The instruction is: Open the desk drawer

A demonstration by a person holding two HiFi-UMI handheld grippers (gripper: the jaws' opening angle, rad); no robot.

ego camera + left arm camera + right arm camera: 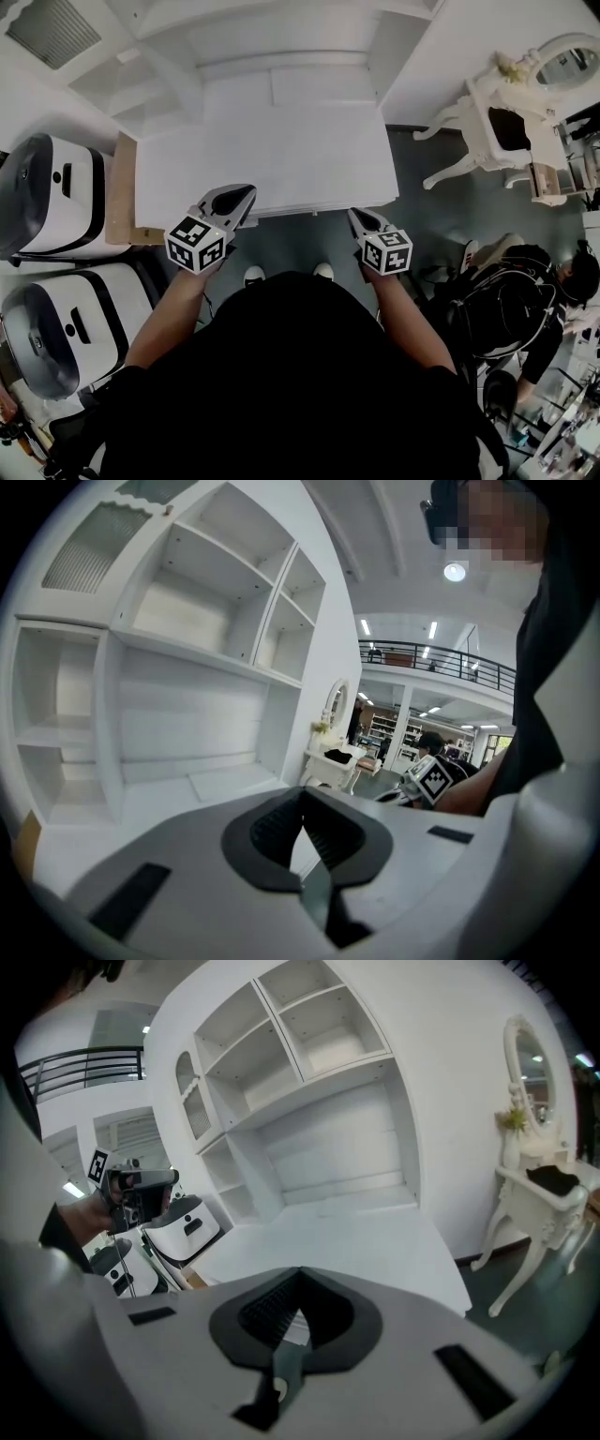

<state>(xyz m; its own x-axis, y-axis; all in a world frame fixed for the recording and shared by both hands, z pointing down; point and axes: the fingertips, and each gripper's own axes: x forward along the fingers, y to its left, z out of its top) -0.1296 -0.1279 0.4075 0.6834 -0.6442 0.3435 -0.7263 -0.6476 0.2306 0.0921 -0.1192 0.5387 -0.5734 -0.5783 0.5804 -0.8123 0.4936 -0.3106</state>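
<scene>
head view: two grippers, one desk

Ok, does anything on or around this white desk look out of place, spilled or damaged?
Nothing stands out. The white desk has a bare top, and its shelves are empty and straight. The left gripper and right gripper hover near its front edge, jaws together, holding nothing.
</scene>
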